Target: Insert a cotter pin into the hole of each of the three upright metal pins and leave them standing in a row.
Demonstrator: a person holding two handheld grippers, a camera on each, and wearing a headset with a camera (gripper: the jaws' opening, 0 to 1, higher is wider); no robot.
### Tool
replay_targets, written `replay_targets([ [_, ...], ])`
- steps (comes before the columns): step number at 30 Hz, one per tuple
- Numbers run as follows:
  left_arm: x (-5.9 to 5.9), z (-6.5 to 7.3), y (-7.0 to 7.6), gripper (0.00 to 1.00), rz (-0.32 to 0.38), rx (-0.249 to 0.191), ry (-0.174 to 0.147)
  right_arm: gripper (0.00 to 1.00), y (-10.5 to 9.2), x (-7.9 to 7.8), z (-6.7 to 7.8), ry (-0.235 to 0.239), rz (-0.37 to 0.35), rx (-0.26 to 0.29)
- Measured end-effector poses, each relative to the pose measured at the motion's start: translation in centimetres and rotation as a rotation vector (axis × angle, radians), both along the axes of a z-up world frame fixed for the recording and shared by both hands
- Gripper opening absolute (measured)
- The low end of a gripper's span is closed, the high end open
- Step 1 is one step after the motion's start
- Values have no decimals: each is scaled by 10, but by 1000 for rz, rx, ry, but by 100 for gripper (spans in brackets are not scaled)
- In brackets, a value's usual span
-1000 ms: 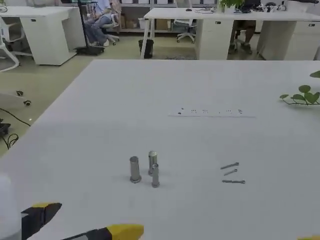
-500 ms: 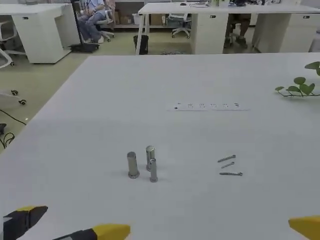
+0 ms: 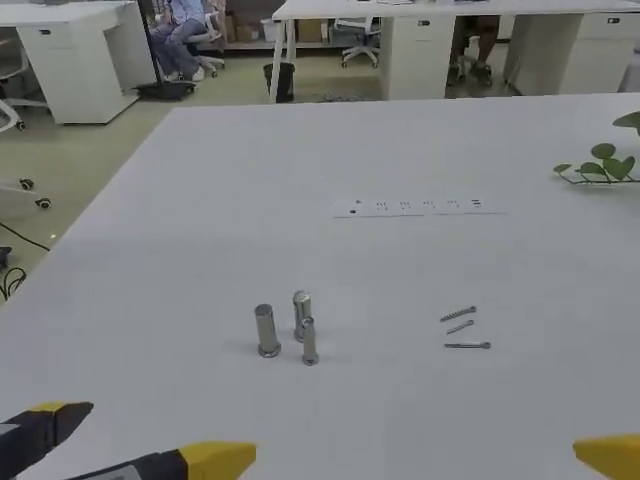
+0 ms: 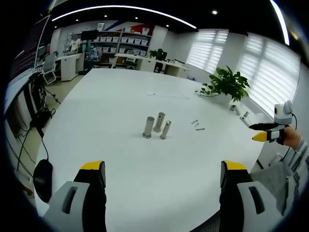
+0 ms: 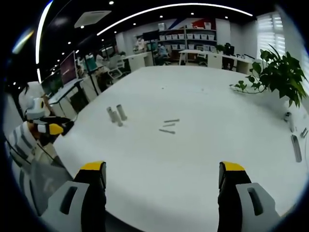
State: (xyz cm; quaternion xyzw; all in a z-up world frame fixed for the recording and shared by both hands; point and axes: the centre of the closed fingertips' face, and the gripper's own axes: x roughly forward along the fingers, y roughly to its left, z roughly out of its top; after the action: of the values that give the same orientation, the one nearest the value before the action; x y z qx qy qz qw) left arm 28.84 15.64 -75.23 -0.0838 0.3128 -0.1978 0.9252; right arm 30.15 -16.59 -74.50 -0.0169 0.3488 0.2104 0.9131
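Note:
Three upright metal pins (image 3: 288,327) stand bunched together on the white table (image 3: 400,160); they also appear in the left gripper view, metal pins (image 4: 156,127), and the right gripper view, metal pins (image 5: 116,114). Three cotter pins (image 3: 463,329) lie loose to their right, cotter pins (image 4: 197,125), cotter pins (image 5: 169,125). My left gripper (image 4: 161,186) is open, well short of the pins, with its yellow-tipped fingers (image 3: 215,460) at the bottom left of the head view. My right gripper (image 5: 161,186) is open too, its fingertip (image 3: 608,455) at the bottom right.
A flush power strip (image 3: 418,208) sits in the table beyond the pins. A leafy plant (image 3: 605,165) stands at the right edge, plant (image 5: 275,75). Desks, chairs and a seated person (image 3: 180,35) are across the floor behind.
The head camera has tilted down a little, shifting the scene. The left gripper's fingers have slid slightly left and down at the frame bottom; the right fingertip has come into view at the bottom right.

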Motion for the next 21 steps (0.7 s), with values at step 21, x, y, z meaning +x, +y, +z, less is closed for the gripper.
replay_targets([
  [21, -1, -3, 2, 100, 11, -2, 13, 98, 10, 10, 1, -37, 11, 27],
])
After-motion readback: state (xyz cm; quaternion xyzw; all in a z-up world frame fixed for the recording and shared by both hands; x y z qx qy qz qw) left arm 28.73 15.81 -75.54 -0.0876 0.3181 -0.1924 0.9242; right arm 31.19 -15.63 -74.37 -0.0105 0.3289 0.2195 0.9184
